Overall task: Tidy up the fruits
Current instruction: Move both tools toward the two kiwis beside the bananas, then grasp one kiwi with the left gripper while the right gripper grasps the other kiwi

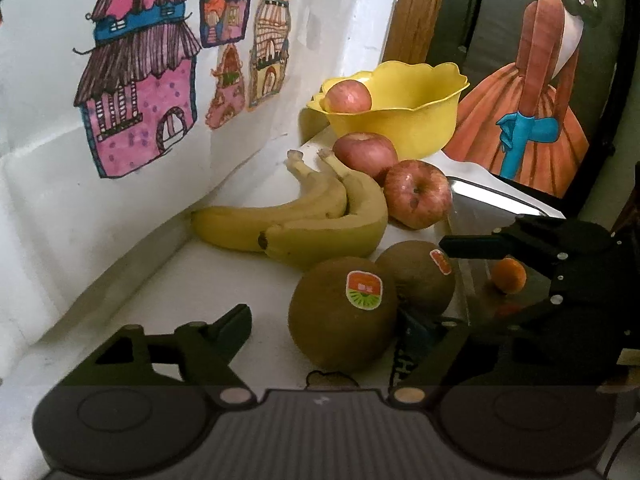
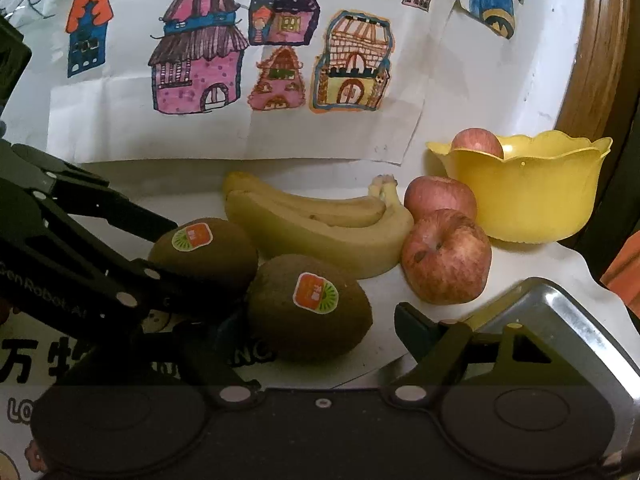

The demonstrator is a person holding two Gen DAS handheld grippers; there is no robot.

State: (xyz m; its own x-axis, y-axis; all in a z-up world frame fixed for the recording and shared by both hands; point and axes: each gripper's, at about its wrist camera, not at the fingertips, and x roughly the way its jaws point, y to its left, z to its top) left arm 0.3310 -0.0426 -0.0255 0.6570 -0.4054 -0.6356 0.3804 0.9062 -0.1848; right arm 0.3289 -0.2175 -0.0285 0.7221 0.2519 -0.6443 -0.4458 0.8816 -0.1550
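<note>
The yellow bowl (image 2: 532, 200) at the tabletop's far right corner looks like smooth plastic with a dull sheen. The kiwis (image 2: 308, 308) are matt and fuzzy — each carries a glossy sticker. The apples (image 2: 446, 258) shine slightly; the bananas (image 2: 320, 232) are smooth and matt. The tray (image 2: 560, 312) at the right edge is polished metal, mirror-bright. The drawings (image 2: 224, 56) behind are creased paper — beside them, a varnished wooden frame (image 2: 600, 40).
</note>
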